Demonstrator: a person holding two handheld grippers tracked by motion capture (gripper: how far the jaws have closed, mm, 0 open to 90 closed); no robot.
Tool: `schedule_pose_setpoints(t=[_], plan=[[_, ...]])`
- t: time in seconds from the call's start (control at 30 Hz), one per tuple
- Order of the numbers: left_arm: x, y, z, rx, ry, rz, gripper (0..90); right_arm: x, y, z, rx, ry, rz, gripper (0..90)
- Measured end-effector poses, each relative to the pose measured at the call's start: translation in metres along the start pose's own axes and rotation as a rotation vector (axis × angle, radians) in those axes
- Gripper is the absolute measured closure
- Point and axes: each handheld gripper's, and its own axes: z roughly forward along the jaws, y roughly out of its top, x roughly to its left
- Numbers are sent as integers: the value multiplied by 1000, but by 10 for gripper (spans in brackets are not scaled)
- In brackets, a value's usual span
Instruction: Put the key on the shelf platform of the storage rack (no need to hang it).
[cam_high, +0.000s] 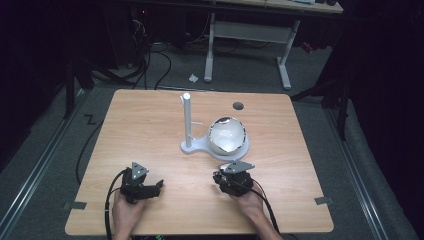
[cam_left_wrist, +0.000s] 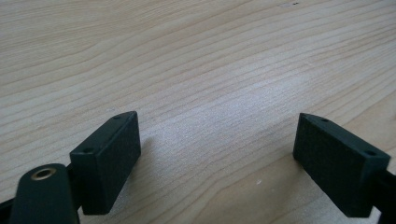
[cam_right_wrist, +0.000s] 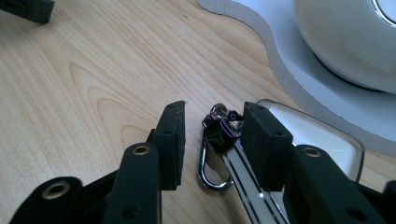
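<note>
Straddling the lanyard clip (cam_right_wrist: 215, 161) lying flat on the worktop (cam_right_wrist: 84, 70) beside the white stand (cam_right_wrist: 299, 88), the half-open right hand-held gripper (cam_right_wrist: 212, 140) is risking pinching only strap, letting the metal clasp slip; the left hand-held gripper (cam_left_wrist: 215, 158) is idling wide open, empty.

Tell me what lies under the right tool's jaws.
Between the right tool jaws, on the wooden table, lies a metal clasp on a black-and-white strap. A clear-edged white card sits behind it, partly hidden by one jaw. How they join stays covered.
</note>
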Motion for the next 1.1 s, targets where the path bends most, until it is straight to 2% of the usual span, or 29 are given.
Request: schedule_pose_setpoints(t=[0.33, 0.6, 0.73, 1.0, 1.1], plan=[[0, 0, 0, 0, 0, 0, 153, 6, 0, -1, 3, 6, -27, 645], [0, 0, 0, 0, 0, 0, 153, 9, -3, -3, 3, -13, -27, 639], [0, 0, 0, 0, 0, 0, 153, 12, -3, -5, 17, -27, -49, 674], [0, 0, 0, 0, 0, 0, 153, 12, -11, -11, 29, -34, -27, 677], [0, 0, 0, 0, 0, 0, 153, 12, -14, -7, 59, -29, -22, 677]])
